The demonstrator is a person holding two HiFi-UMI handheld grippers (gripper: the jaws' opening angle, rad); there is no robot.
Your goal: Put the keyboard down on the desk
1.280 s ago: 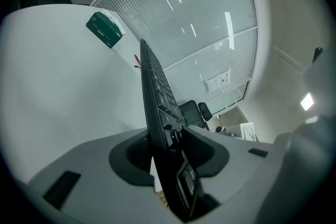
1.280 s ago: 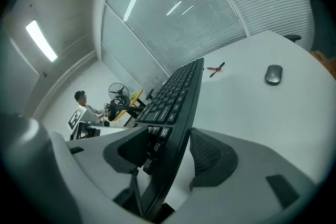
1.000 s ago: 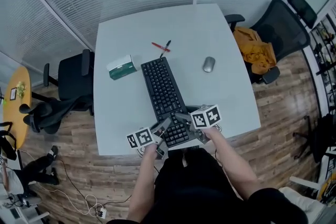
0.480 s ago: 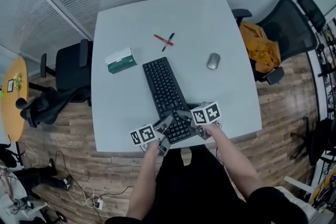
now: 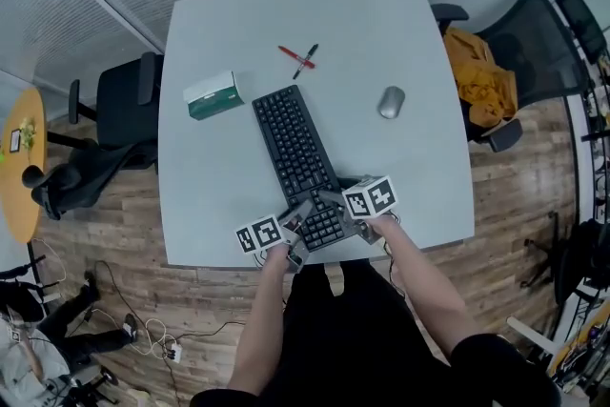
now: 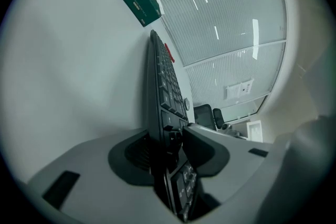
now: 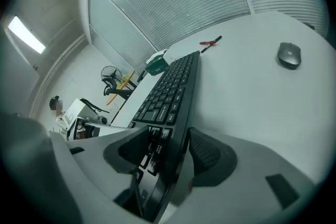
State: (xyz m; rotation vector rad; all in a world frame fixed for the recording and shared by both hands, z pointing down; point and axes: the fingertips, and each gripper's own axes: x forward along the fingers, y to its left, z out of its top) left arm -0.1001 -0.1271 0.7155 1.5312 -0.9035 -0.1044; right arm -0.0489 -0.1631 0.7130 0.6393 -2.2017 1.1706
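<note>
1. Keyboard: its long axis runs away from you across the worktop, leaning a little left. The far end aims toward the pens, the near end sits at the worktop's near edge, and the keys face up.
2. The fingers of your left gripper are opening, with the keyboard's near left corner between them and the pads touching it. Your right gripper has its fingers closed on the near right corner.
3. It is probably a light, stiff plastic slab. Held only at one end it will tend to lever downward, and its smooth case may slip.
4. Pinch the solid edge frame, not the keys, which give under pressure.
5. Whether the near end already rests on the worktop, I cannot tell.
</note>
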